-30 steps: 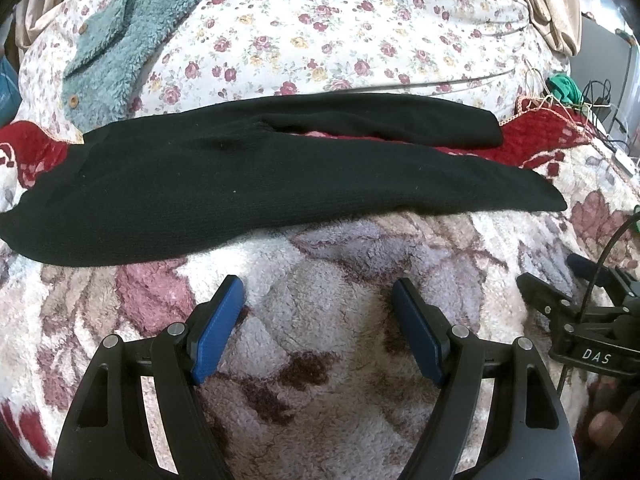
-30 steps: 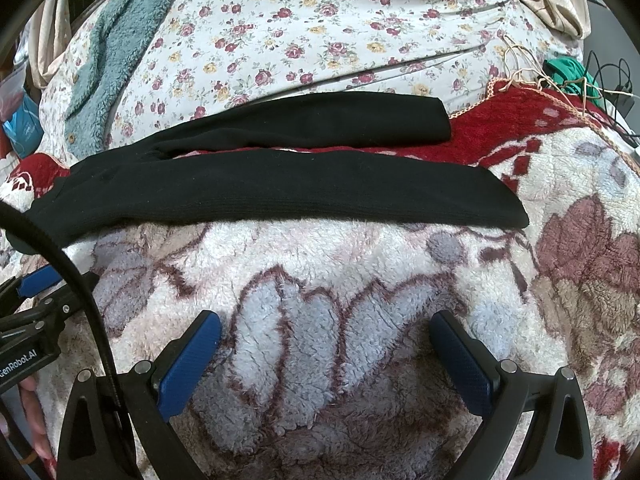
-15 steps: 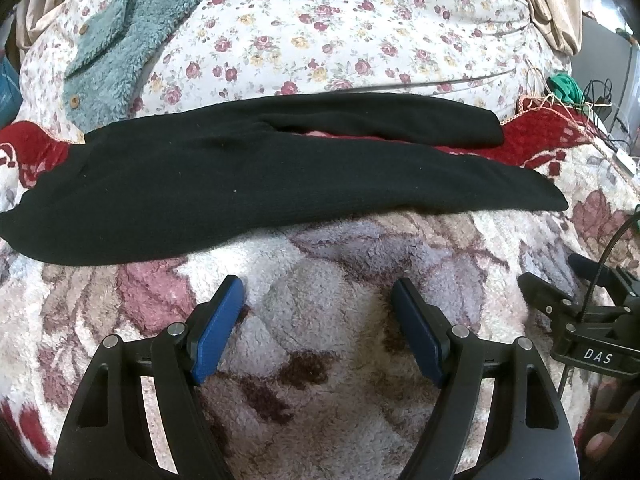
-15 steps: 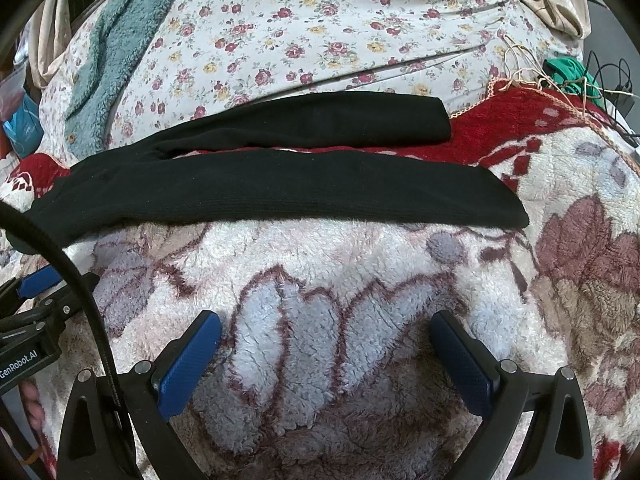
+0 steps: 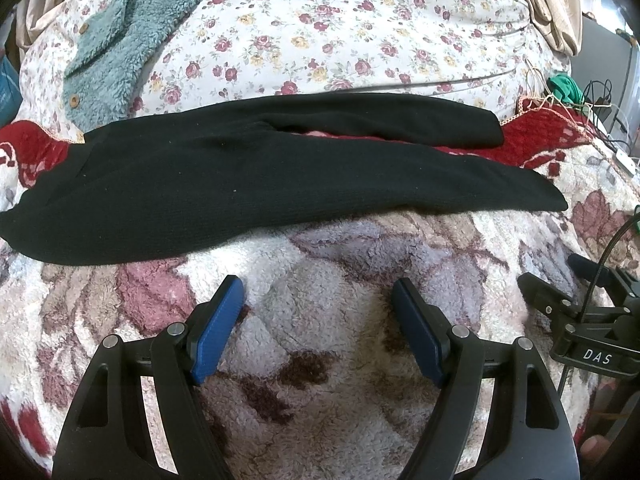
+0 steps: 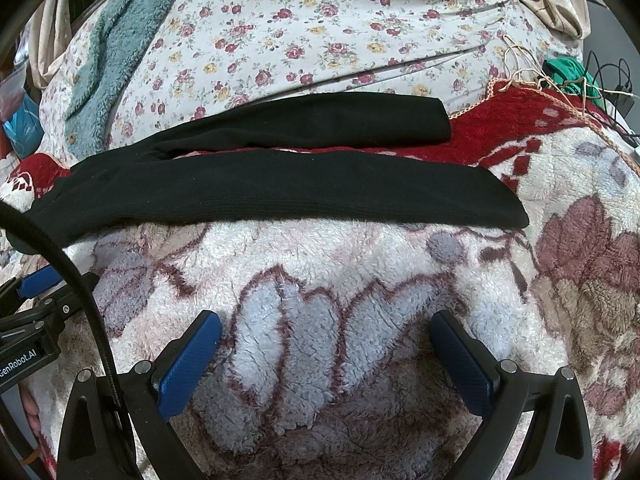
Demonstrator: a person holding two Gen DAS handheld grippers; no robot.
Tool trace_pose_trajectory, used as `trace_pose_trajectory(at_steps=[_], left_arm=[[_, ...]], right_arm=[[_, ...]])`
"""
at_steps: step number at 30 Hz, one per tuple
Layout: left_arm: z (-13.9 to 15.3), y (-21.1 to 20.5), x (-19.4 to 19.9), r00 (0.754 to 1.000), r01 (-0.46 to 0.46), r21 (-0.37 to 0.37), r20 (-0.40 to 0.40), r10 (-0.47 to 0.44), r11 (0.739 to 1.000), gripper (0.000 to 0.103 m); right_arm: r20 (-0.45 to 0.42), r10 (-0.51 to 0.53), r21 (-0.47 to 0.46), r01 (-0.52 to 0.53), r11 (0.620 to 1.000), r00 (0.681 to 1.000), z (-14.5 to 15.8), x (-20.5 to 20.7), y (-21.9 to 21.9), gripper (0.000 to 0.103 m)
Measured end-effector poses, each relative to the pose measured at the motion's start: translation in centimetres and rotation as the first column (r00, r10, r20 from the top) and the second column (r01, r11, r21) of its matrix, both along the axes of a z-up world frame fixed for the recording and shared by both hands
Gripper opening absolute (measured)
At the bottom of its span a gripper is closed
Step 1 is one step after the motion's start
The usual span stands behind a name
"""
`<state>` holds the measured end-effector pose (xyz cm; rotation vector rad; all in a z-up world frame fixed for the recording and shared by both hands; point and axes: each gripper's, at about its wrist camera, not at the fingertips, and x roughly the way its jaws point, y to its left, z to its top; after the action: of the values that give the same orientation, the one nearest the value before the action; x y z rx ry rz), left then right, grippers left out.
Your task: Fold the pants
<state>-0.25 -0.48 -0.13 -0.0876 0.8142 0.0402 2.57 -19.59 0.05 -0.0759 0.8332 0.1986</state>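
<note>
Scanning left wrist view from left: teal fleece garment [image 5: 132, 36] in the upper left, lying on a floral sheet [image 5: 360, 28] that fills the top of the frame. Black pants [image 5: 240, 184] stretch across the middle band, waist end at far left, two legs running right; the legs split with a thin gap, upper leg ending short of the lower one. Pants lie flat on a plush flower-pattern blanket [image 5: 328, 304], its red border [image 5: 536, 140] showing at right past the upper leg's cuff. Left gripper [image 5: 319, 292] sits lower centre, jaws spread wide, blue pads [image 5: 218, 326] empty, hovering over blanket just below the pants' near edge, not touching them. Right gripper [image 5: 560, 276] shows at the right edge, black frame marked "DAS", well apart from the fabric. Beige cloth [image 5: 556, 4] upper right; green item [image 5: 564, 86] and cables below it. Right wrist view, left to right: left gripper [image 6: 36, 284] at the left edge with a black cable [image 6: 80, 292] arcing over it; pants [image 6: 280, 192] again across the middle, lower leg's cuff ending centre-right; right gripper [image 6: 325, 326] lower centre, jaws wide, nothing held, over blanket [image 6: 360, 272] below the pants.
</note>
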Motion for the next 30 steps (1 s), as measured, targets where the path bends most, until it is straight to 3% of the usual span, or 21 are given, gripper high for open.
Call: trace_pose_trajectory(at_steps=[16, 30], left_arm=[[0.0, 0.1, 0.0, 1.0, 0.0, -0.001, 0.0, 0.0, 1.0, 0.078], [0.4, 1.2, -0.1, 1.0, 0.013, -0.09, 0.007, -0.012, 0.996, 0.078]], right_arm=[[0.001, 0.0, 0.0, 0.0, 1.0, 1.0, 0.0, 0.0, 0.0, 0.103], [0.001, 0.0, 0.001, 0.0, 1.0, 1.0, 0.0, 0.0, 0.0, 0.103]])
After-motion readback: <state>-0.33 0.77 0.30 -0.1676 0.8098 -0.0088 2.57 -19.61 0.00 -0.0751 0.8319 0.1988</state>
